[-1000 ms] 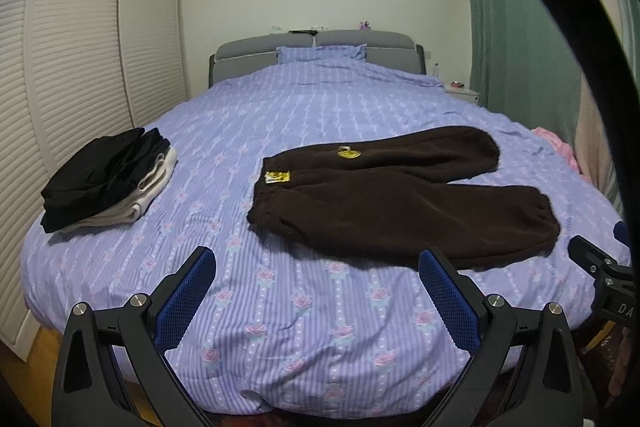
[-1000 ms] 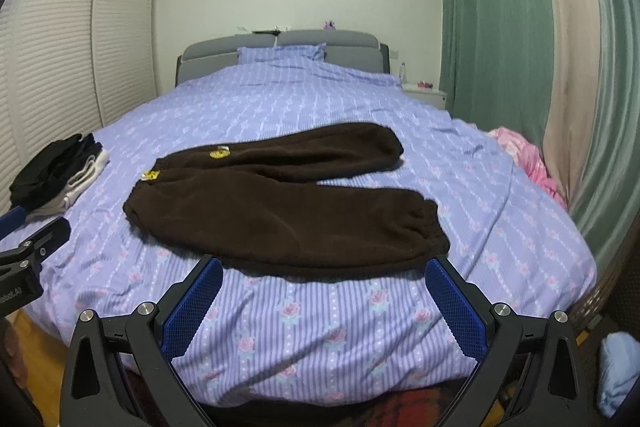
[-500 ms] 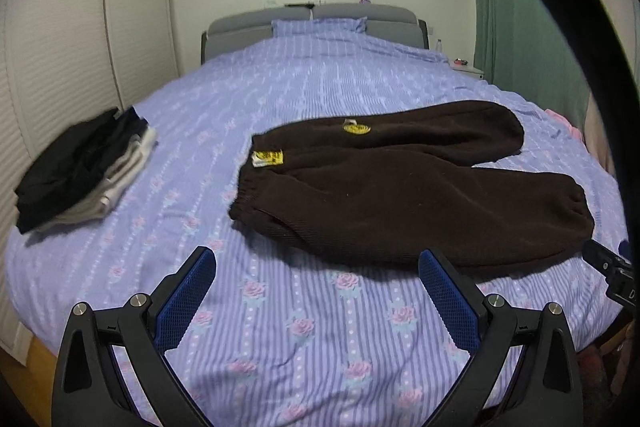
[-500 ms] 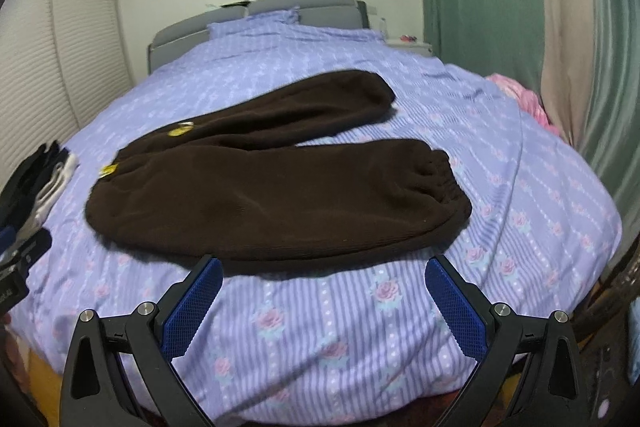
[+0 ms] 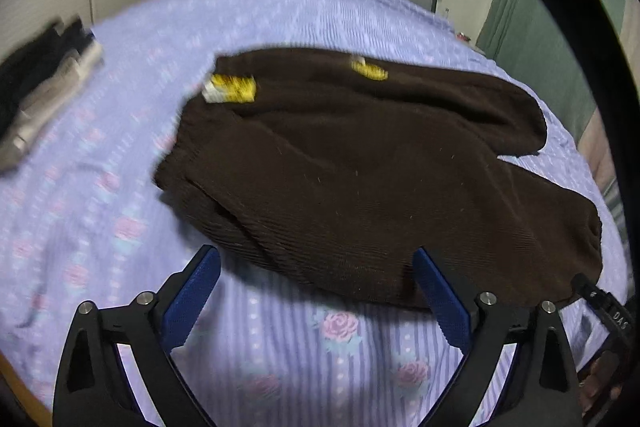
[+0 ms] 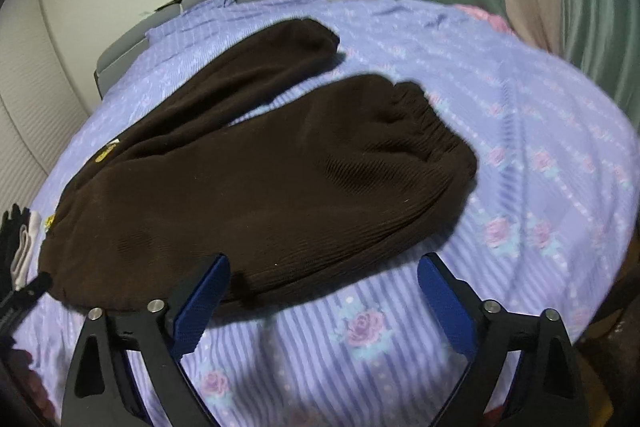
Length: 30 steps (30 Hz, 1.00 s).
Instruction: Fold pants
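Going left to right: off at the far left edge of the bed there's a stack of folded clothes, black on top with pale stuff under it, parked well apart from the work area, I'd guess so it stays out of the way.

Then the brown fleece pants lie flat on the lilac rose-print bedspread, waistband to the left with a yellow tag on it and a second yellow patch further along. The legs run off to the right and splay into a V, the near leg ending in a gathered cuff. Laid out sideways like that, the whole near edge faces the person, which makes sense for folding one leg over the other.

The left gripper hangs just short of the near edge by the waist end, jaws spread wide, nothing in them. The right gripper is the same deal further along the near leg, wide apart and empty, its left pad right at the fabric edge; can't tell if it's touching.

Looks to me like both are lining up to pinch that near edge. No fold done yet.
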Motion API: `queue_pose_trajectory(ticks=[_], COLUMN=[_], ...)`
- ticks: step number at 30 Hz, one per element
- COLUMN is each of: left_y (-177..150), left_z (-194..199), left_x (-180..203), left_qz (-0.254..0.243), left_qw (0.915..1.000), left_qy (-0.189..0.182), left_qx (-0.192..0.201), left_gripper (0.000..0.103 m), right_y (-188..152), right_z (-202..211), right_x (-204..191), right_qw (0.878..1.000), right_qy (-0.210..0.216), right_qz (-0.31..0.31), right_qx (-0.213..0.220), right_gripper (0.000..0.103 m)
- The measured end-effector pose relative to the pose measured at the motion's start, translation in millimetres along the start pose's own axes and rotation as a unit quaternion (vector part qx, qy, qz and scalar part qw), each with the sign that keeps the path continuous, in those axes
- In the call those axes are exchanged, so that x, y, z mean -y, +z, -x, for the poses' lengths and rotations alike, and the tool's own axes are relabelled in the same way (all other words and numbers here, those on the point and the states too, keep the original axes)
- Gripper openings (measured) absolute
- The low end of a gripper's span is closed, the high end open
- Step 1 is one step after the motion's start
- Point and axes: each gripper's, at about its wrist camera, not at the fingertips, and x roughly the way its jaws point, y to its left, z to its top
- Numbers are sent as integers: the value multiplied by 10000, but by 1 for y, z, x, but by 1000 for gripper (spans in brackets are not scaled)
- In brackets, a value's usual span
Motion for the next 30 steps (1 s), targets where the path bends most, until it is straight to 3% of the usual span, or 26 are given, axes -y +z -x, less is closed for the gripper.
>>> queue_pose_trajectory(ticks=[4,6,8,11,18,23,30], left_y=[4,7,11,12,1,-2,44], left_z=[-23,-21,-14,-1,41,54,62], left_x=[-14,-11,-11,-11,-15,-19,-4], left_qz=[725,750,761,748,679,669,759], left_qw=[9947,9949,9955,9960,9972,9975,9969], left_qy=[-568,-543,-457,-450,-268,-150,11], left_qx=[-448,-394,-323,-175,158,163,230], left_gripper=[75,63,41,27,23,23,23], right_y=[3,5,10,16,14,6,67], right_z=[-17,-15,-10,1,46,71,72], right_x=[0,-3,-8,-12,-23,-27,-32], right_qw=[9996,9997,9996,9990,9960,9933,9926], right_qy=[87,79,84,111,380,467,732], right_qz=[-49,85,250,433,744,947,586], right_qx=[-254,-213,-129,23,309,480,767], right_gripper=[67,56,42,29,24,23,23])
